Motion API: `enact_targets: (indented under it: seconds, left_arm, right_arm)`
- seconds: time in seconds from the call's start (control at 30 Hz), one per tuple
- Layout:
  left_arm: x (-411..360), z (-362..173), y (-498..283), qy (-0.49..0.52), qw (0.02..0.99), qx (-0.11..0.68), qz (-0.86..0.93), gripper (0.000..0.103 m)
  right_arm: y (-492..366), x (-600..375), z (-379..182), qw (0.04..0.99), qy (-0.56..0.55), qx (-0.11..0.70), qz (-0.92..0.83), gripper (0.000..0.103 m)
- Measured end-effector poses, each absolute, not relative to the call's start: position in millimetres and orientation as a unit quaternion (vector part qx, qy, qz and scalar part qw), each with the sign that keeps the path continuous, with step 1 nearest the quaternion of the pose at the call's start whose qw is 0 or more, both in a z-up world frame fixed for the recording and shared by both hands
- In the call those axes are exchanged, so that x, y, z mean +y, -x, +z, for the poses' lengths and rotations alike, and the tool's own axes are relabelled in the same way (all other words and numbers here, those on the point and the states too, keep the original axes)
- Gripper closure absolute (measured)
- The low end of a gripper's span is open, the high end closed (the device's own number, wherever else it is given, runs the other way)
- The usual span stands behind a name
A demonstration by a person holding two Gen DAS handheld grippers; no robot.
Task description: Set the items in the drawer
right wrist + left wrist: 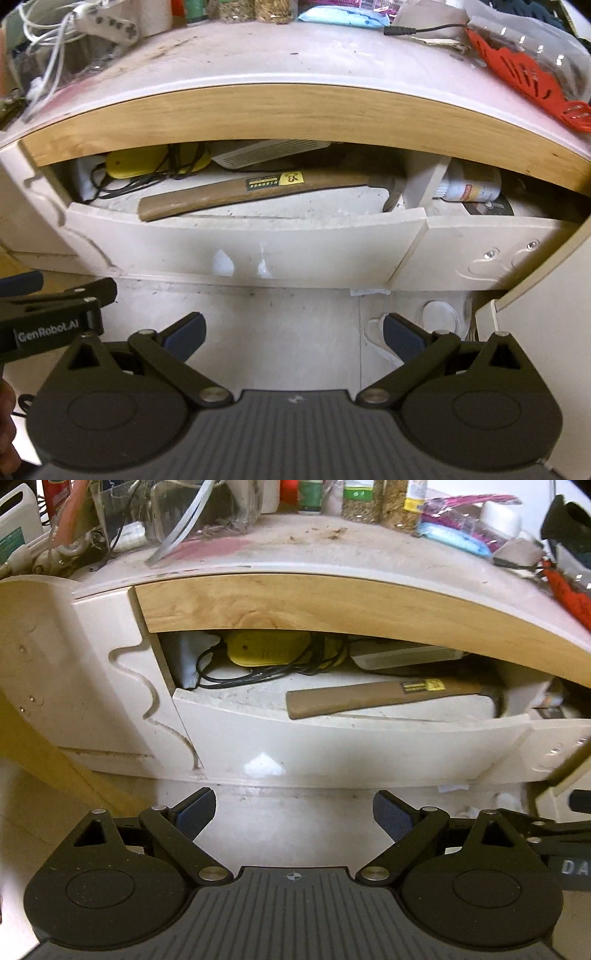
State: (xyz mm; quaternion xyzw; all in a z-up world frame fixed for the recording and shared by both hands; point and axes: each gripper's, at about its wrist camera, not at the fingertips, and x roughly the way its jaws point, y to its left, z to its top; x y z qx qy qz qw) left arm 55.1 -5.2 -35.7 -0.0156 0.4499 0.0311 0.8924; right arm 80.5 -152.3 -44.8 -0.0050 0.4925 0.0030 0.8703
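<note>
The cream drawer stands partly open under the wooden table edge; it also shows in the right wrist view. Inside lie a wooden-handled hammer, a yellow device with black cable and a white vented box. My left gripper is open and empty, below the drawer front. My right gripper is open and empty, below the drawer front too. The left gripper's body shows at the left of the right wrist view.
A second drawer to the right holds a white bottle. The table top carries jars, cables, a blue packet and a red strainer. The pale floor lies below.
</note>
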Motion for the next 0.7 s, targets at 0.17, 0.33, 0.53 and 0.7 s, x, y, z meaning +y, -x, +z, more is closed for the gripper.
enact_targets:
  seconds: [0.17,0.33,0.53,0.7]
  left_arm:
    - [-3.0,-23.0,-33.9,-0.002,0.897,0.440,0.030,0.009]
    - [2.4,-18.0,-22.7,0.001,0.898,0.438,0.032,0.008]
    - [3.9,-18.0,-21.4,0.003,0.900,0.435,0.030,0.008]
    - [3.1,-17.8,-20.3,0.005,0.902,0.431,0.021,0.008]
  right_arm:
    - [-47.5,-150.1,-43.8,0.875,-0.001,0.484,0.003,0.000]
    - [-29.8,-152.0,-34.1,0.881,-0.010,0.474,0.006,0.000]
    - [-15.1,-151.9,-31.2,0.882,-0.006,0.470,0.009,0.000]
    - [-12.0,-154.6,-30.2,0.879,-0.013,0.476,0.006,0.000]
